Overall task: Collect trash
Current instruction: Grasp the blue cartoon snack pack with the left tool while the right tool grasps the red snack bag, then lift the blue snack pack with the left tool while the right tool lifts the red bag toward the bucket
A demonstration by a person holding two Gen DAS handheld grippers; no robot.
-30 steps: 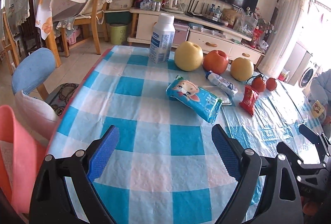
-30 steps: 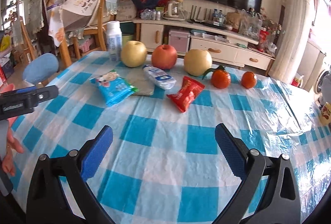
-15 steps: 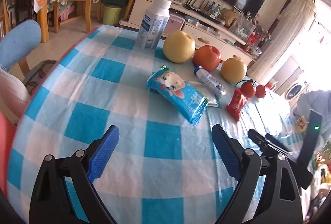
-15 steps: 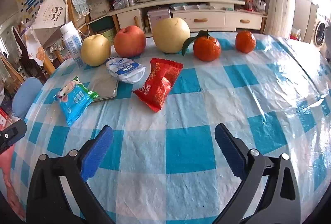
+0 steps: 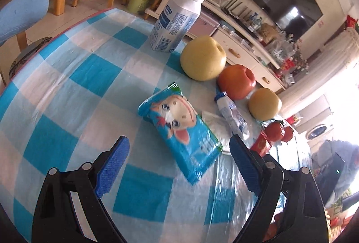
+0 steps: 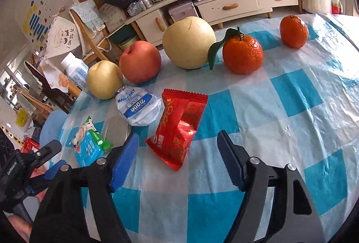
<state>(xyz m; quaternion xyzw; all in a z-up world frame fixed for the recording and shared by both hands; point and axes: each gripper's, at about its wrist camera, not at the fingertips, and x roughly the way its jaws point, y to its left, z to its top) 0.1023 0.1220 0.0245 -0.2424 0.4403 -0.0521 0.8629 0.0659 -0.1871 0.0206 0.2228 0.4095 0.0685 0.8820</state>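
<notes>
A blue snack packet with a cartoon cow (image 5: 181, 128) lies on the checked tablecloth, its near end between my open left gripper's (image 5: 179, 153) fingers. It also shows in the right wrist view (image 6: 88, 145). A red snack packet (image 6: 180, 128) lies with its near end between the fingers of my open right gripper (image 6: 177, 144); it shows partly behind the left gripper's right finger (image 5: 261, 144). A white and blue wrapper (image 6: 138, 108) lies left of it, beside a flat grey wrapper (image 6: 116, 131). Both grippers are empty.
A row of fruit stands behind the wrappers: two pears (image 6: 188, 42) (image 6: 104, 79), an apple (image 6: 140, 61) and two oranges (image 6: 242, 53) (image 6: 292, 31). A white bottle (image 5: 177, 21) stands at the far left. The table edge (image 5: 33, 52) curves at left, a blue chair (image 5: 20, 12) beyond.
Both grippers have moved forward and lower toward the table. The left now straddles the blue packet's end, the right the red packet's end. Both stay open.
</notes>
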